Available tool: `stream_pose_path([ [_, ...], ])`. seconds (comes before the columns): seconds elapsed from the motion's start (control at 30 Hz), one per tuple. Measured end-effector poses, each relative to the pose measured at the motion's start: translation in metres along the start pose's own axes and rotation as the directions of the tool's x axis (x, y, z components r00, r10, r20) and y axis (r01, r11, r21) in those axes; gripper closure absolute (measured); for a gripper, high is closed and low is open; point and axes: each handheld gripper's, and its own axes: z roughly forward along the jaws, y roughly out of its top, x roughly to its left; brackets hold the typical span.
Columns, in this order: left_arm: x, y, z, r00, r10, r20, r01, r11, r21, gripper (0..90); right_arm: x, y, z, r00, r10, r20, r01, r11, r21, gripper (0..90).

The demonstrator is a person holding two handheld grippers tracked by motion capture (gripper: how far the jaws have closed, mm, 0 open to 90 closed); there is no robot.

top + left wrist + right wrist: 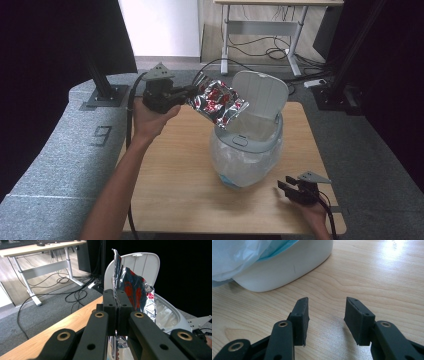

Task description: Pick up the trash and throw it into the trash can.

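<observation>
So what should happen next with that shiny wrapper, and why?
Probably carry it a little further over the bin's opening, then let go. The left hand-held gripper is shut on the foil wrapper, which hangs above the near rim of the lined bin, whose lid stands open. The right hand-held gripper rests open on the table, holding nothing.

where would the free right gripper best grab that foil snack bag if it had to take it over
Probably the bag's loose lower corner, the one hanging over the bin, approached from the bin side. The foil snack bag is flat and crinkled, tilted down toward the open bin, and the left gripper already pinches its opposite edge shut. The right gripper is open, near the table.
</observation>
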Motion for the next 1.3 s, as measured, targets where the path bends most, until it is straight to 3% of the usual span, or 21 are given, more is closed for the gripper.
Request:
stream_pose_path([
  [0.77,-0.005,0.008,0.022,0.9999,-0.001,0.016,0.001,1.0,-0.003,88.2,-0.002,-0.001,-0.002,1.0,0.006,0.001,-0.006,1.0,-0.005,53.4],
  [1.3,-0.012,0.001,0.048,0.9991,-0.012,0.042,0.011,0.9998,0.015,87.7,-0.001,0.0,-0.001,1.0,0.002,0.001,-0.002,1.0,-0.002,53.3],
])
